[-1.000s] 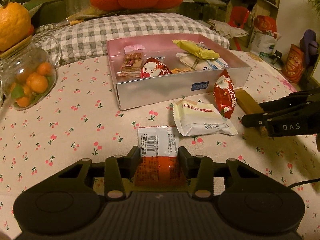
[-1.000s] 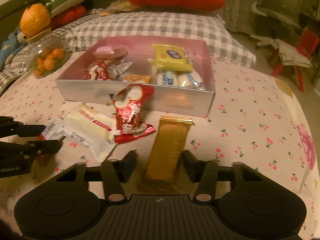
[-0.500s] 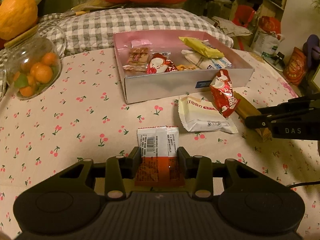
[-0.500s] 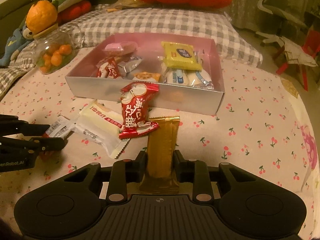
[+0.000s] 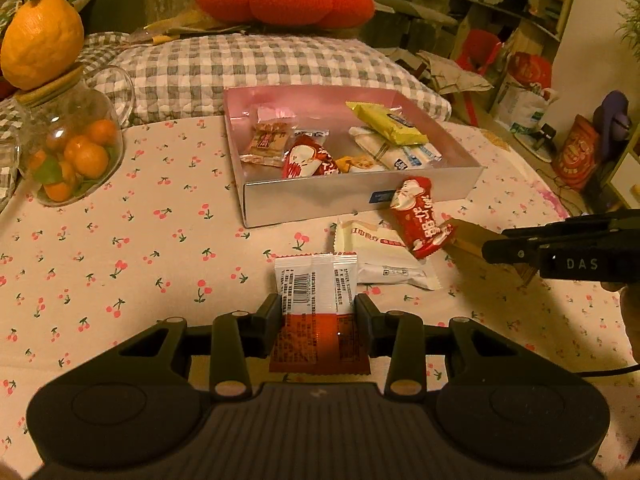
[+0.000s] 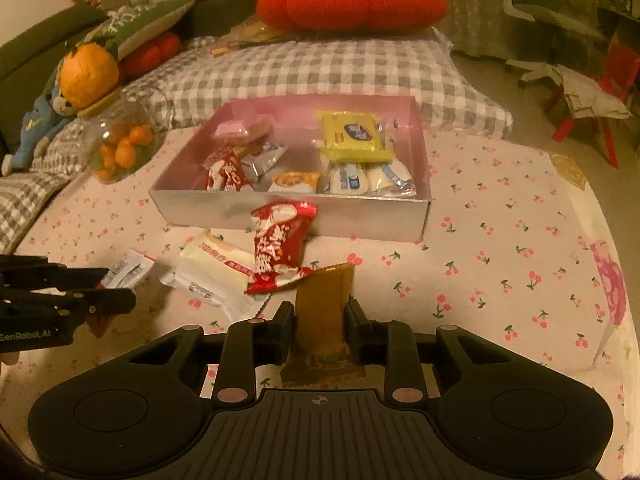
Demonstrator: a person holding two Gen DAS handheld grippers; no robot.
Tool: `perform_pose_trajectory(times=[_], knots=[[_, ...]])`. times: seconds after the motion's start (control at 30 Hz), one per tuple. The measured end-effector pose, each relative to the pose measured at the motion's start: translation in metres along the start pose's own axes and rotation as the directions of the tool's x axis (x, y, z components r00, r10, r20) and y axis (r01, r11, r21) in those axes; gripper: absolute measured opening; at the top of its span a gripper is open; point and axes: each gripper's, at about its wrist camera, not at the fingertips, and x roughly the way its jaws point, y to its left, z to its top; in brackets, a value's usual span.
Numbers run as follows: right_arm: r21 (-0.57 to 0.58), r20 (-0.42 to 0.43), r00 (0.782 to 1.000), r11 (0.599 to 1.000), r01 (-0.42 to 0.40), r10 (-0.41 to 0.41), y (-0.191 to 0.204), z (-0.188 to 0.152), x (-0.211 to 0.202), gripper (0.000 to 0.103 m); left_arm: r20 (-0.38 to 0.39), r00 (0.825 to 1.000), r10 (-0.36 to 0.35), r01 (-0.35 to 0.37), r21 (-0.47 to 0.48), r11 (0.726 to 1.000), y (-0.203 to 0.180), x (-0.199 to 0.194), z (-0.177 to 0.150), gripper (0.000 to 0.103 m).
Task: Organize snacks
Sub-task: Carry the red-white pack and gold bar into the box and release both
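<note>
The shallow silver box (image 5: 360,196) holds assorted wrapped snacks; the left gripper (image 5: 318,312) clamps a red-and-white packet (image 5: 316,304), the right gripper (image 6: 320,320) a gold wrapped bar (image 6: 322,312).

Two grippers, left gripper (image 5: 317,312) and right gripper (image 6: 319,317), one packet clamped in each, two loose packets (image 6: 280,248) just ahead, one box (image 6: 288,212) beyond, one jar (image 5: 68,152).

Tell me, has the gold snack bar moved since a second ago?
Yes. The gold snack bar, flat on the cloth then, is now clamped in the right gripper, its far end tipped up toward the silver box.
</note>
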Motion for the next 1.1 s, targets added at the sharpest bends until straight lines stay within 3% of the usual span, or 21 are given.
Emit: perform_pose_trajectory(times=[0.13,0.17,0.3,0.43,0.57,0.63,0.93,1.0,1.07,1.1], knots=[[0.024,0.016,1.000,1.000,-0.012,0.012,-0.004,0.002,-0.011,0.023,0.016,1.000,-0.014,0.014,-0.002,1.000,-0.002,-0.006,0.003,0.036],[0.029,0.021,1.000,0.999,-0.014,0.014,-0.005,0.003,-0.014,0.008,0.020,1.000,-0.017,0.017,-0.002,1.000,-0.003,-0.007,0.003,0.036],[0.044,0.034,0.999,0.999,-0.025,0.023,-0.008,0.006,-0.024,0.007,0.029,0.999,-0.026,0.026,0.002,1.000,-0.007,-0.009,0.006,0.036],[0.030,0.008,1.000,0.999,-0.016,0.016,-0.006,0.003,-0.018,0.021,0.020,1.000,-0.024,0.024,0.001,1.000,-0.008,-0.007,0.005,0.036],[0.010,-0.039,0.999,1.000,0.009,-0.008,0.000,-0.003,-0.001,0.052,0.006,1.000,-0.020,0.020,0.005,1.000,-0.010,-0.005,0.003,0.036],[-0.005,-0.053,0.998,1.000,0.013,-0.013,0.004,-0.005,0.006,0.053,0.001,1.000,-0.020,0.020,0.010,1.000,-0.011,-0.004,0.002,0.036],[-0.075,-0.093,0.993,0.995,0.065,-0.072,0.015,-0.012,0.031,0.054,-0.028,0.999,-0.017,0.018,0.032,0.999,-0.015,0.000,-0.003,0.036],[-0.080,-0.091,0.993,0.994,0.069,-0.076,0.017,-0.012,0.031,0.049,-0.030,0.999,-0.017,0.018,0.037,0.999,-0.015,0.000,-0.003,0.036],[-0.087,-0.087,0.994,0.994,0.065,-0.073,0.018,-0.012,0.030,0.028,-0.031,0.999,-0.017,0.018,0.039,0.999,-0.016,0.001,-0.003,0.036],[-0.093,-0.087,0.993,0.993,0.069,-0.077,0.019,-0.011,0.029,0.029,-0.032,0.999,-0.017,0.018,0.040,0.999,-0.016,0.001,-0.003,0.036]])
